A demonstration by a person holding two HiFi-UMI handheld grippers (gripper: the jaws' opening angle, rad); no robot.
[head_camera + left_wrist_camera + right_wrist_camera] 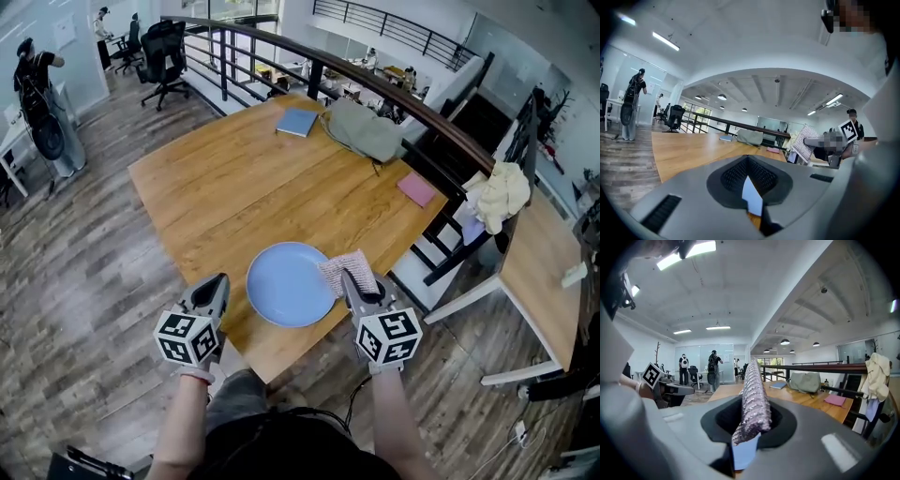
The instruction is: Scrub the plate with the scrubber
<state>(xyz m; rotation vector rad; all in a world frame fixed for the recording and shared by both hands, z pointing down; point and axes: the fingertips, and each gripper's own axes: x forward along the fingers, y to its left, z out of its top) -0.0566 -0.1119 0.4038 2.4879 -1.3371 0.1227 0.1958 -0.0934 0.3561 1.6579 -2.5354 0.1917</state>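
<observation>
1. wooden surface (234, 187) in an open office; its near corner carries the blue plate (289, 283), which lies flat close to the person, probably so both tongs reach it.
2. right tongs (353, 279) are clamped on the silvery-pink scrubber (343, 267). it is pinched by one edge, so its free part reaches out over the plate's right rim. whether it touches the plate i cannot tell.
3. left tongs (218, 284) are closed with nothing between them, just beside the plate's left rim and apart from it. they seem placed to steady the plate if scrubbing pushes it.
4. nothing stands between scrubber and plate, and the middle of the surface is bare.
5. farther back lie a pink notebook (416, 188), a grey-green bag (364, 131) and a blue notebook (297, 122), all well apart from the plate.
6. beyond runs a dark railing (375, 89), with an office chair (164, 56) at the far left.
</observation>
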